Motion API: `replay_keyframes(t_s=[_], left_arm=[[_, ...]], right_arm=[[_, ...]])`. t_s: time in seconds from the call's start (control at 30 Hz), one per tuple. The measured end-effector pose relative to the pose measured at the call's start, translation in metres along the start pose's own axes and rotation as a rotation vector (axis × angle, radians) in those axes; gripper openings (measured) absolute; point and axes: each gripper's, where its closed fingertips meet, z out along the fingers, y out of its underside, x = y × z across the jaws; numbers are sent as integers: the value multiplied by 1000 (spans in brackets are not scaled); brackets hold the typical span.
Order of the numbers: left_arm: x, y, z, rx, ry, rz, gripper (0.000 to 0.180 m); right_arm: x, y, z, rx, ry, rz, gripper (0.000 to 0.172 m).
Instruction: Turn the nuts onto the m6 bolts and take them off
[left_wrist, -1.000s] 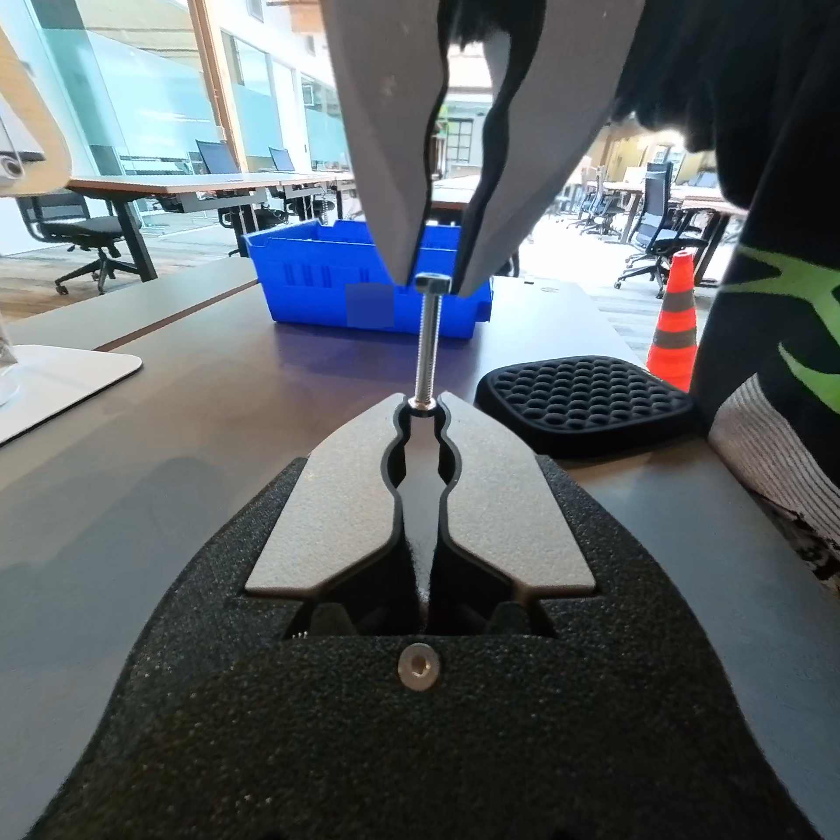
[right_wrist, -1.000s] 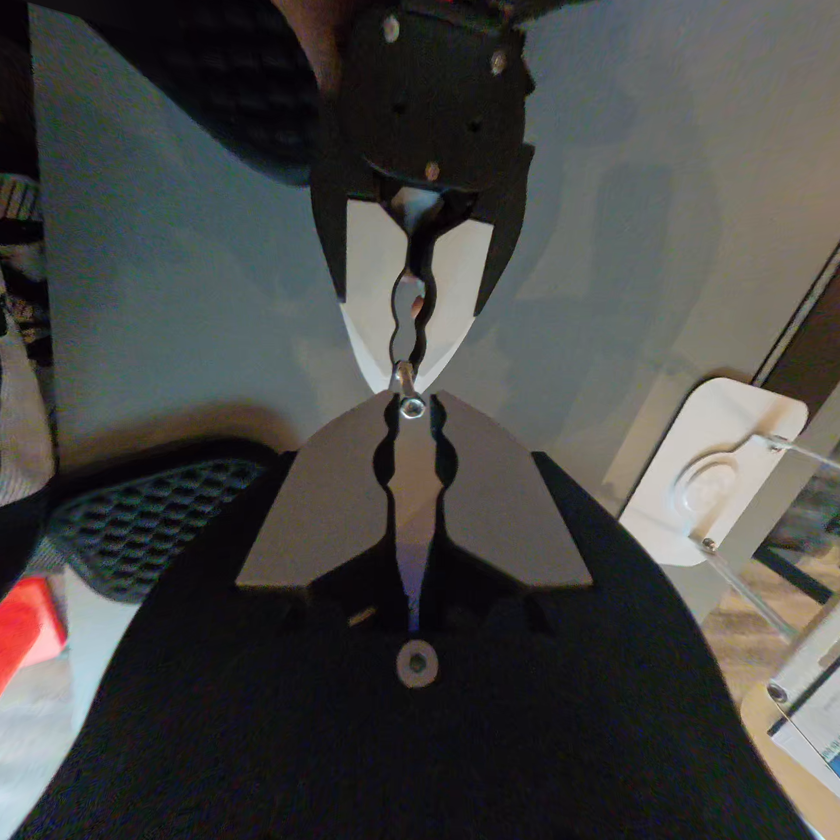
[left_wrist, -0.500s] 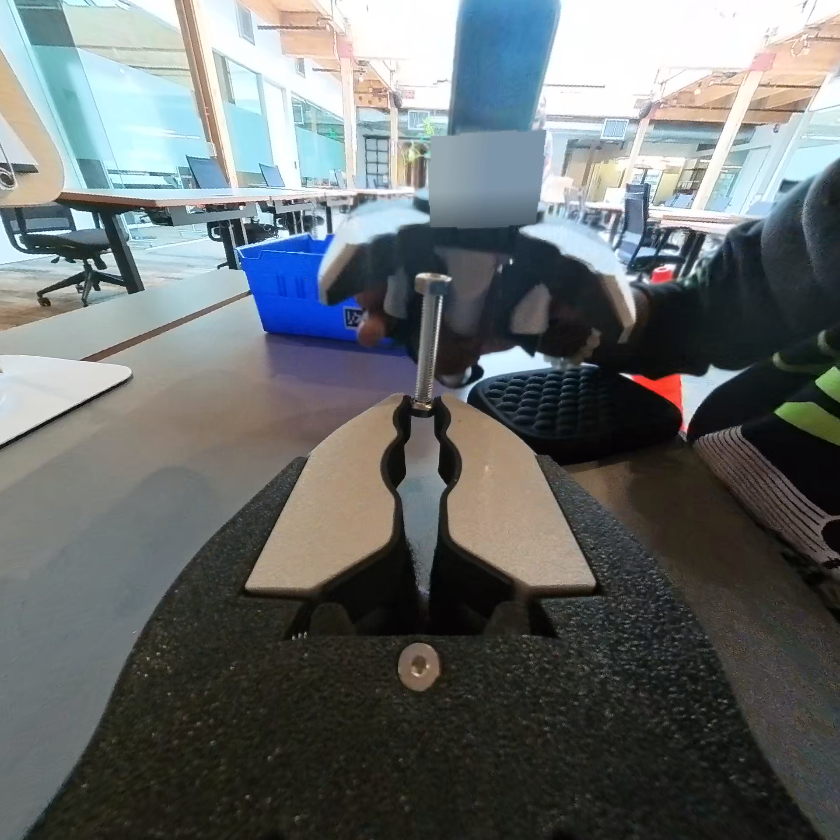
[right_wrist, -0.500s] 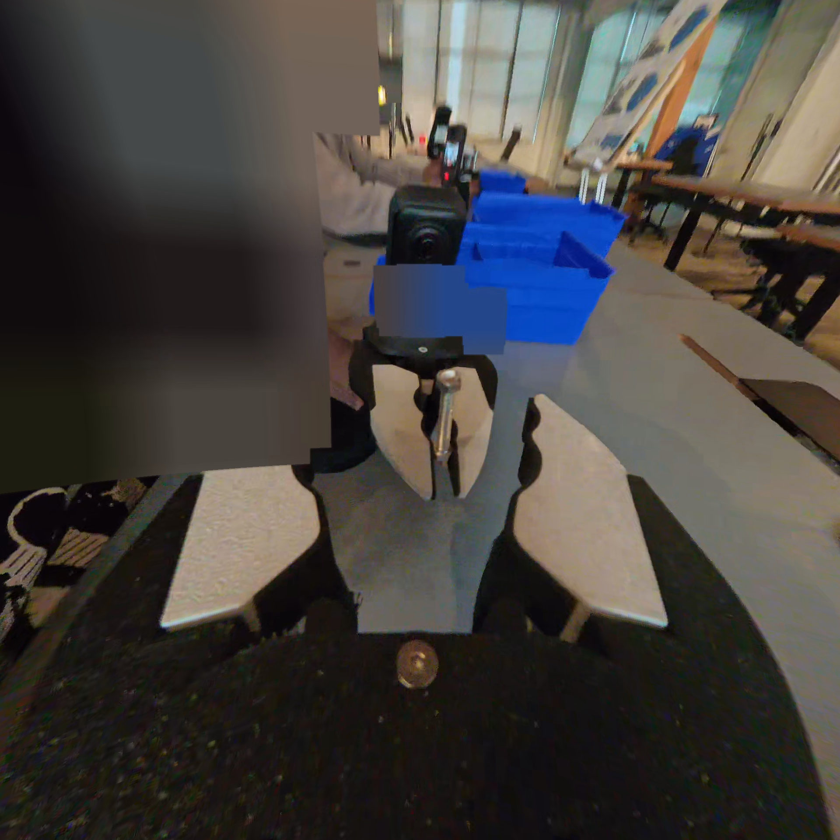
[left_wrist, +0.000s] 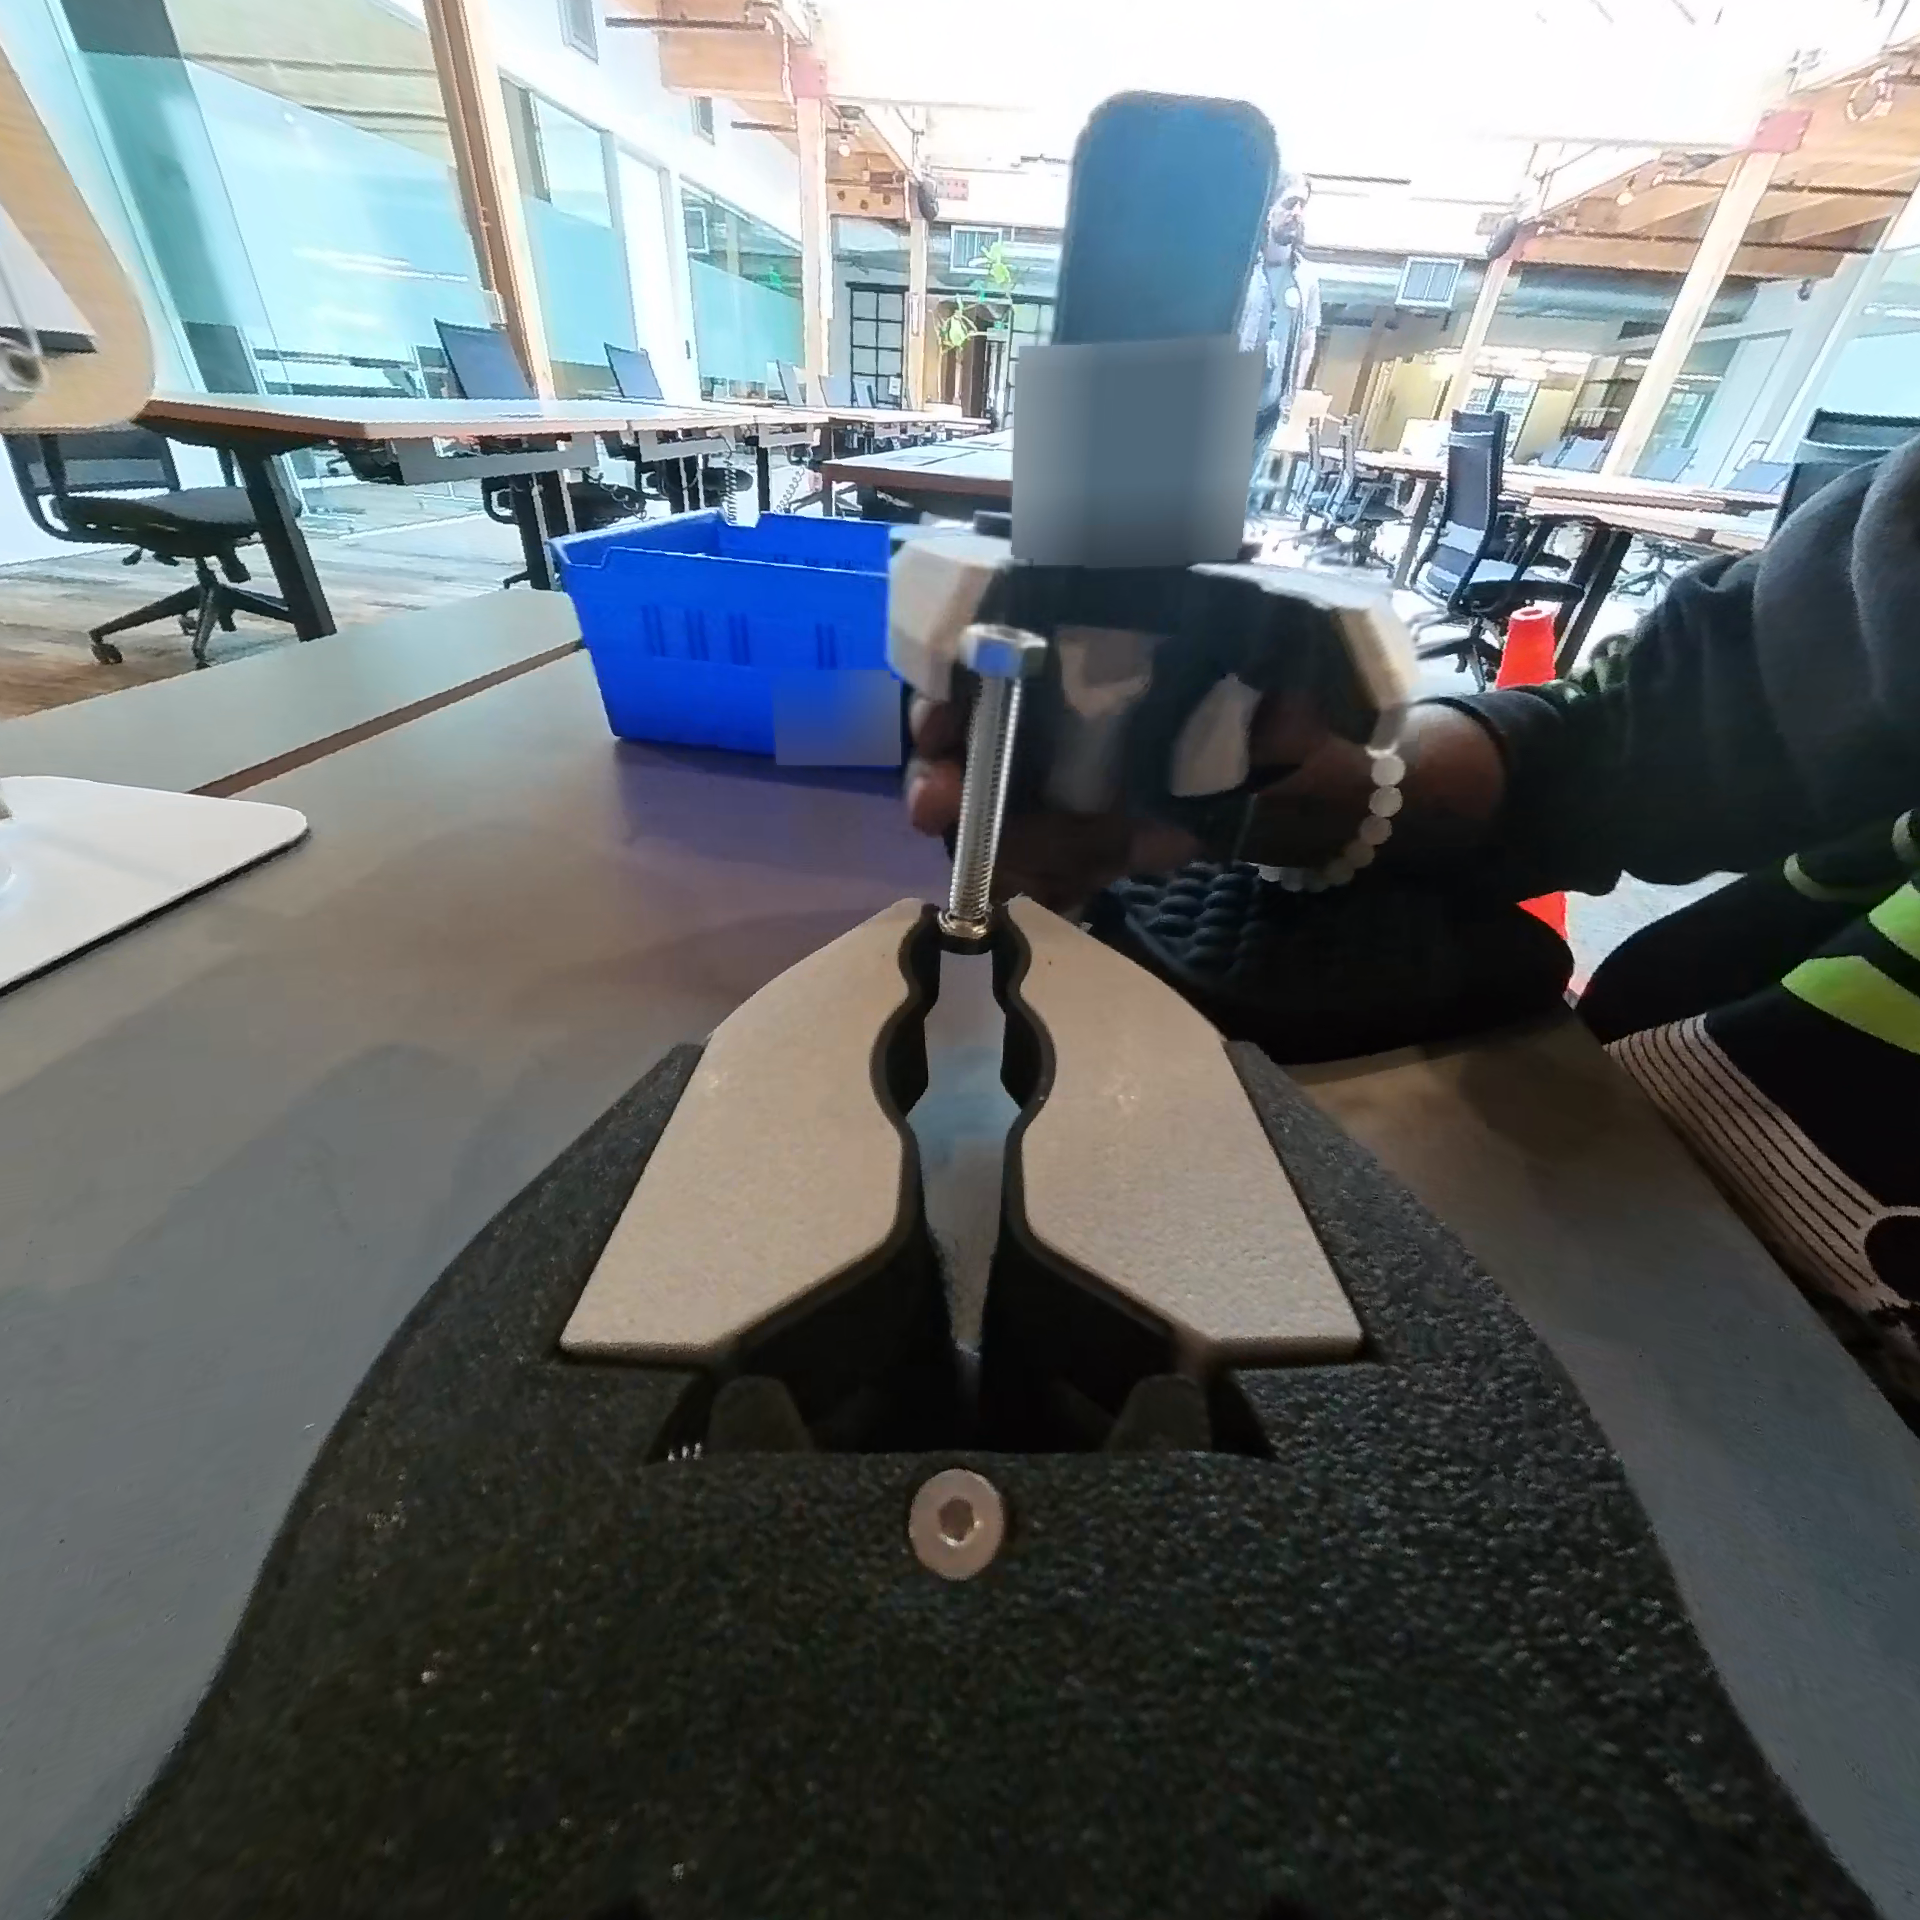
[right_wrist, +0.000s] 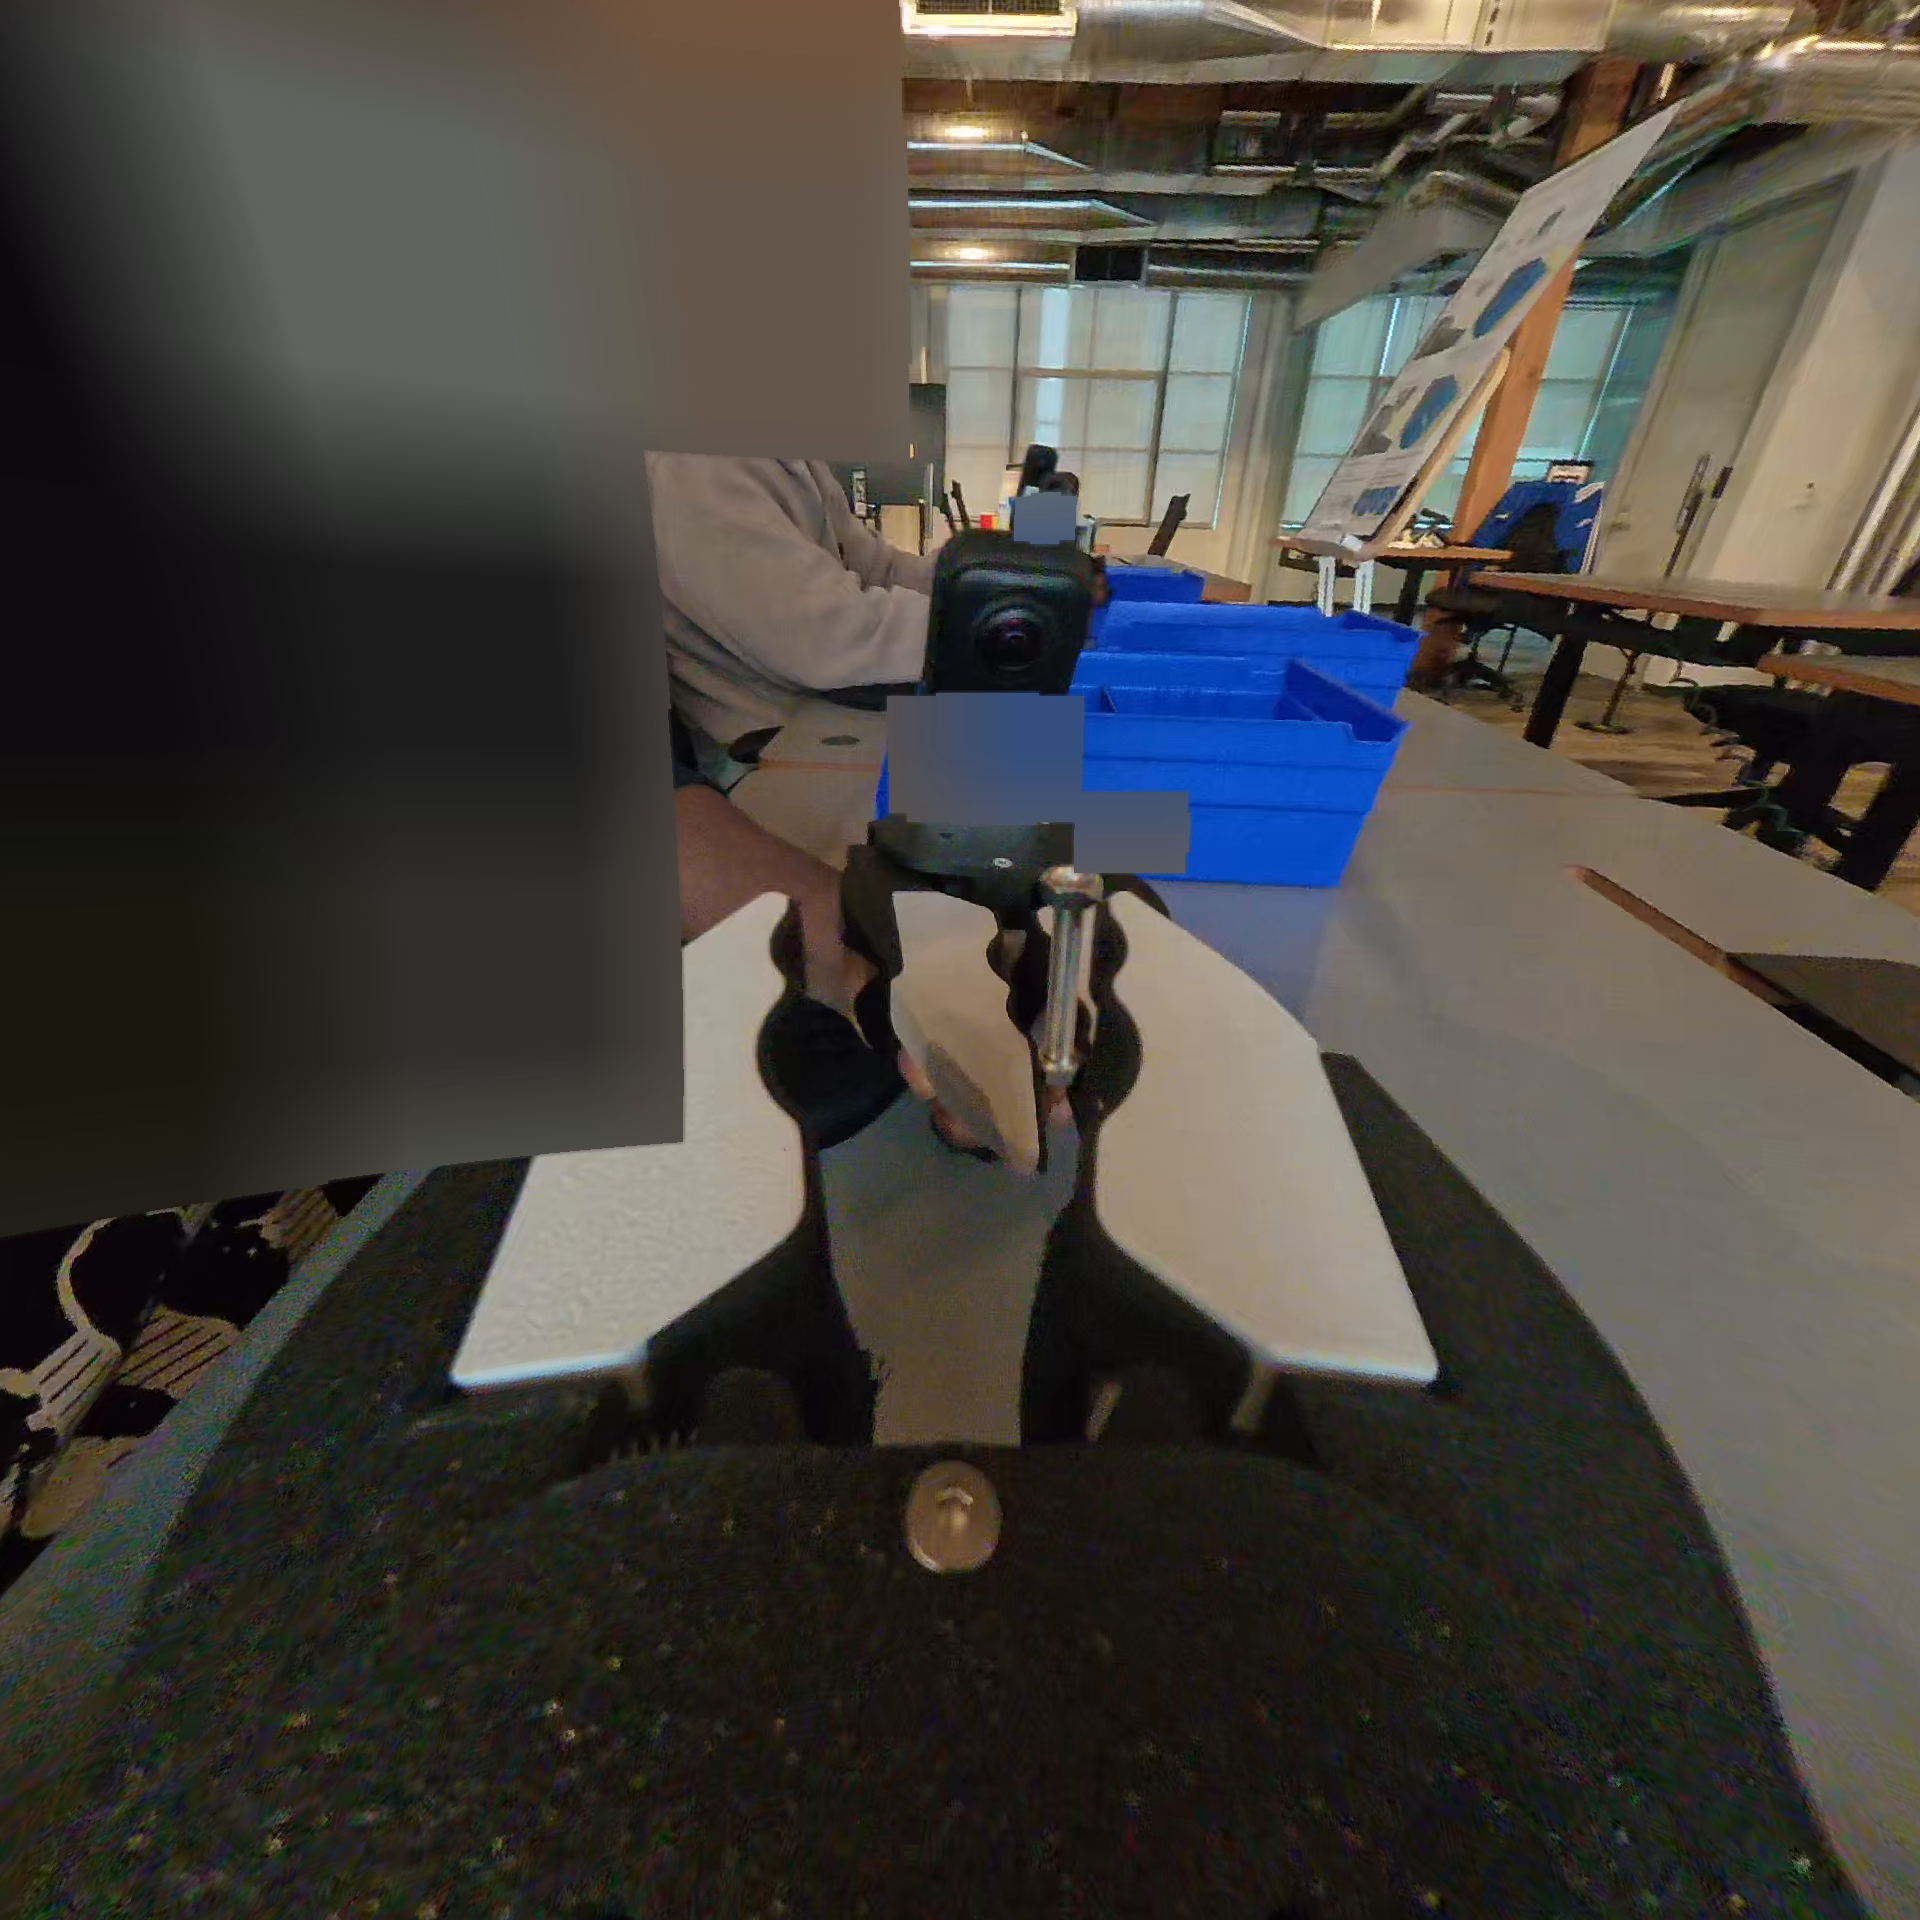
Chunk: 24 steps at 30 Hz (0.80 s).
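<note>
Two grippers (left_wrist: 966, 920) (right_wrist: 951, 935), one bolt (left_wrist: 987, 790), one nut (left_wrist: 966, 921)

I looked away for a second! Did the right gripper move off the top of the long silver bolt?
Yes. The right gripper left the long silver bolt's head and swung behind it, toward the blue plastic bin.

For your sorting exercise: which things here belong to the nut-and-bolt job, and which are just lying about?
In use:
bolt
nut
left tool, clamping the nut
right tool, open

Lying about:
blue bin
black honeycomb mat
orange cone
white base plate
</note>
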Motion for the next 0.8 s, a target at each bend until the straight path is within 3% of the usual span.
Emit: replay_keyframes(t_s=[0.1, 0.13, 0.2, 0.27, 0.3, 0.4, 0.5, 0.53, 0.57, 0.63, 0.67, 0.73, 0.8], left_arm=[[-5, -3, -2, 24, -13, -35, 9], [-5, -3, -3, 25, -12, -37, 9], [-3, -2, -2, 18, -7, -28, 9], [-3, -2, -2, 16, -2, -28, 9], [-3, -2, -2, 18, -1, -31, 9], [-3, -2, -2, 18, -1, -32, 9], [-4, -3, -2, 25, -8, -38, 9], [-4, -2, -2, 24, -6, -37, 9], [-3, -2, -2, 21, -4, -33, 9], [-3, -2, -1, 17, -3, -28, 9], [-3, -2, -1, 17, -4, -29, 9], [-3, -2, -2, 20, -6, -33, 9], [-4, -2, -2, 22, -9, -36, 9]], right_arm=[[-3, -5, -8, 27, -17, -32, 11], [-2, -8, -10, 51, -10, -46, 9], [5, -9, -10, 58, 30, -48, 16], [12, -9, -6, 59, 68, -26, 49], [11, -7, -4, 55, 59, -18, 56], [6, -5, 0, 37, 30, -13, 52], [-2, -4, -4, 29, -12, -43, 14], [0, -6, -4, 43, 8, -47, 15], [5, -8, -4, 58, 38, -45, 24], [13, -8, -2, 67, 83, -27, 60], [12, -6, 0, 56, 76, -23, 65], [5, -4, 1, 38, 37, -34, 50], [0, -3, -1, 27, 13, -60, 22]])
